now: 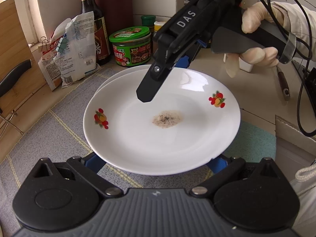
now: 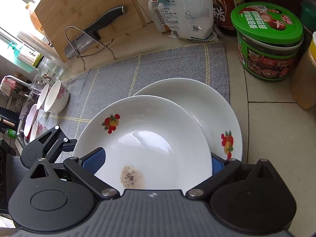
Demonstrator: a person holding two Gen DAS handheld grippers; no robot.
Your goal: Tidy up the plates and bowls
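Two white plates sit overlapped on the grey checked mat: the top plate, with fruit prints and a brown speckled stain near its centre, lies on the lower plate, which is offset toward the jars.

Left gripper: jaws wide apart, blue pads on either side of the top plate's near rim. The rim covers both fingertips, so contact can't be confirmed and no grip is visible.

Right gripper: also spread wide, straddling the top plate. The left blue pad lies against the plate's edge, while the right pad sits in the gap between the two plates. Looks like touching, not clamping. From the left wrist view, one black finger of it hangs over the plate's far side, held by a gloved hand.

Hidden or unclear:
- The lower plate is mostly covered, with only a crescent showing in the left view.
- Whether the top plate is lifted or resting flat can't be told.
- Several bowls at the mat's far edge by the sink are small and distorted; the count is unclear.
- Green-lidded jar, dark sauce bottle, clipped bag and knife in a bamboo block stand behind the mat, partly cut off.
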